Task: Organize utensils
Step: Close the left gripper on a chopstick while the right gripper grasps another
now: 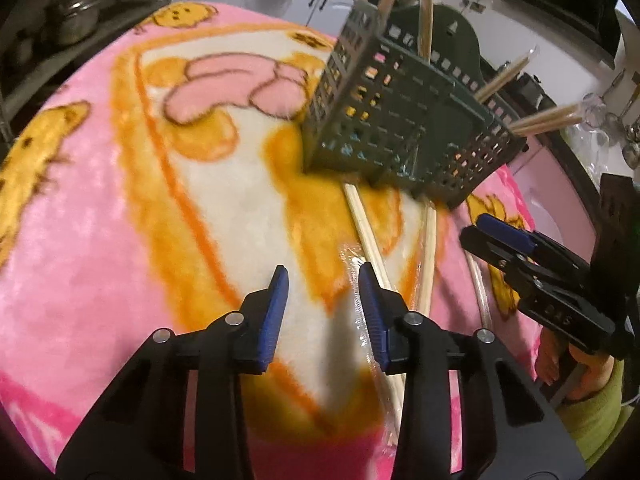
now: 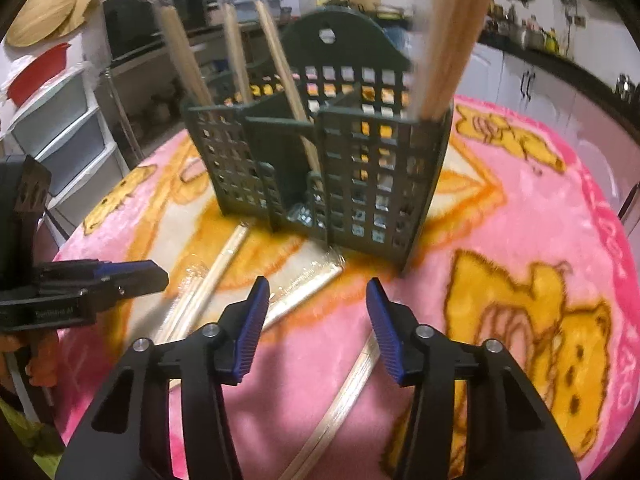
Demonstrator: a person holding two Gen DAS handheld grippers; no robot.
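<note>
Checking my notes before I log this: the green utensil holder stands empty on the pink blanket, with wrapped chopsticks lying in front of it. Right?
Not quite: the green utensil holder is not empty. The right wrist view shows several chopstick pairs already standing upright in its compartments. The rest holds: it stands on the pink blanket, with wrapped chopsticks lying in front of it.

Left wrist view: looks steeply down along the left gripper [image 1: 322, 280] onto the pink blanket [image 1: 100, 248], close to it, facing the green holder [image 1: 400, 128] from its left. Right wrist view: equally low over the right gripper [image 2: 316, 292], facing the holder's front. Both share the holder, the wrapped chopsticks [image 2: 224, 268] before it, and each shows the other gripper at its edge
</note>
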